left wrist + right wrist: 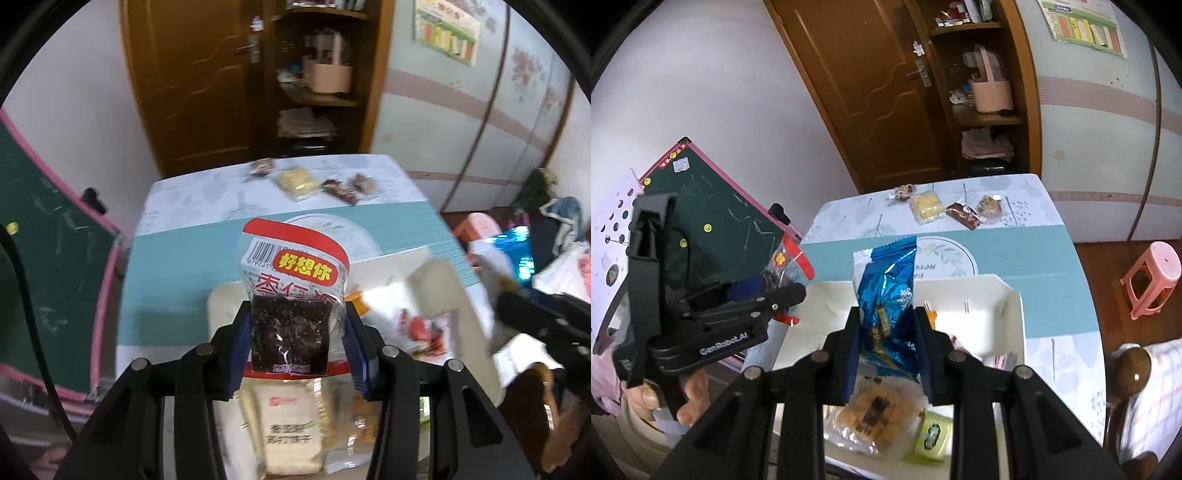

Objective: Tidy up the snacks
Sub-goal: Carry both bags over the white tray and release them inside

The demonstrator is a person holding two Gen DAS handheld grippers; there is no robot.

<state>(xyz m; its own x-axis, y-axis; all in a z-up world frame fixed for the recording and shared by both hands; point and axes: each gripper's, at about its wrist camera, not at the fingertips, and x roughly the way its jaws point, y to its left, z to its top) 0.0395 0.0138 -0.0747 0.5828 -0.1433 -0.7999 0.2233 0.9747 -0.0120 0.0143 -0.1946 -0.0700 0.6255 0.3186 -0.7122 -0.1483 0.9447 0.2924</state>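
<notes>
My left gripper (295, 332) is shut on a clear packet of dark red jujube snack with a red and white top (291, 295), held above the white box (399, 266). My right gripper (888, 332) is shut on a shiny blue foil snack packet (888, 295), held over the same white box (1008, 302). Below it in the box lie a round brown cake packet (875, 413) and a small yellow-green packet (932, 435). A white biscuit packet (288, 432) lies under the left gripper. The left gripper also shows in the right wrist view (798, 291).
Several small snacks lie in a row at the table's far edge: a yellow cake (927, 206), a dark red packet (964, 214), and two wrapped sweets (990, 206). A green chalkboard (713, 229) leans left of the table. A pink stool (1152, 277) stands at right.
</notes>
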